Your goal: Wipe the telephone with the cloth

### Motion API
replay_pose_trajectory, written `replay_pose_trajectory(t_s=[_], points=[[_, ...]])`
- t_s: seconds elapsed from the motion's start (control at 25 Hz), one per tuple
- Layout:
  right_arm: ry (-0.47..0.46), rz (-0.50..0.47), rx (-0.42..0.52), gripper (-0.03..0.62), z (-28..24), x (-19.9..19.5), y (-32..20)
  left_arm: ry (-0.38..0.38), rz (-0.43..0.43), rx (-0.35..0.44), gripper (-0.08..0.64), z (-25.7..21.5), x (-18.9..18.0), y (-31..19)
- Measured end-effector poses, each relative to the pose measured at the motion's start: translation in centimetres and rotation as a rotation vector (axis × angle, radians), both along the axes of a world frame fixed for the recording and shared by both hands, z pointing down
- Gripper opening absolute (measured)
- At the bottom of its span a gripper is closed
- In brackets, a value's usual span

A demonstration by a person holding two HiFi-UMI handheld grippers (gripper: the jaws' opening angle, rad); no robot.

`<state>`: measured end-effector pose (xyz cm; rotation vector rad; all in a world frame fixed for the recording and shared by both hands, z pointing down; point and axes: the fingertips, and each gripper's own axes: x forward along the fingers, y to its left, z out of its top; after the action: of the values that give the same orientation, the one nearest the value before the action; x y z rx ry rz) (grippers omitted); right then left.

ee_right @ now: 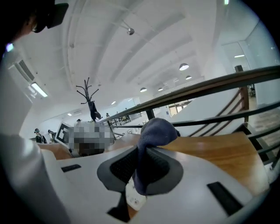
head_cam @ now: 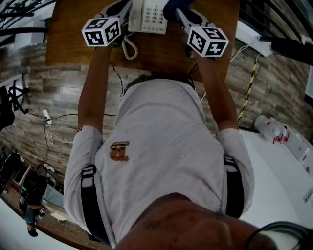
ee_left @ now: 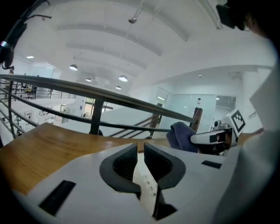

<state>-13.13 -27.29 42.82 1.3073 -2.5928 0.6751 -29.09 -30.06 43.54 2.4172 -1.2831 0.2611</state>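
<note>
A white telephone (head_cam: 148, 14) sits at the far edge of the wooden table (head_cam: 161, 51), and its coiled cord (head_cam: 129, 48) hangs toward me. My left gripper (head_cam: 123, 7) is at the phone's left side. Its jaws are closed to a thin slit, through which a strip of white telephone (ee_left: 146, 186) shows below. My right gripper (head_cam: 180, 13) is at the phone's right side, shut on a dark blue cloth (ee_right: 154, 131) that bunches up above the jaws. The cloth (ee_left: 181, 136) also shows in the left gripper view, beside the right gripper (ee_left: 214, 138).
A metal railing (ee_left: 109, 98) runs just beyond the table's far edge. Cables and a plug (head_cam: 47, 117) lie on the plank floor to the left. A white counter (head_cam: 279, 166) with a plastic bottle (head_cam: 268, 128) stands to the right.
</note>
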Motion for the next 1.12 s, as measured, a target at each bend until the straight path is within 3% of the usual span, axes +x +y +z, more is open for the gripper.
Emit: replay_pose_trajectory(t_s=[0.16, 0.4, 0.6, 0.76, 1.12], points=[[0.004, -0.047, 0.116, 0.06, -3.3, -1.0, -0.3, 0.051, 0.035, 0.156, 0.046, -4.9, 1.8, 0.9], [-0.019, -0.105, 0.266, 0.06, -8.1, -2.5, 1.1, 0.0, 0.094, 0.342, 0.037, -10.4, 4.1, 2.9], [-0.063, -0.123, 0.404, 0.06, -12.0, -1.9, 2.7, 0.003, 0.102, 0.47, 0.025, -13.7, 5.8, 4.8], [-0.092, -0.13, 0.473, 0.06, -13.4, -1.6, 3.7, 0.015, 0.066, 0.52, 0.018, -15.0, 5.7, 5.7], [-0.071, -0.166, 0.552, 0.06, -14.0, -1.5, 5.3, 0.036, 0.014, 0.531, 0.018, -15.8, 5.7, 6.7]])
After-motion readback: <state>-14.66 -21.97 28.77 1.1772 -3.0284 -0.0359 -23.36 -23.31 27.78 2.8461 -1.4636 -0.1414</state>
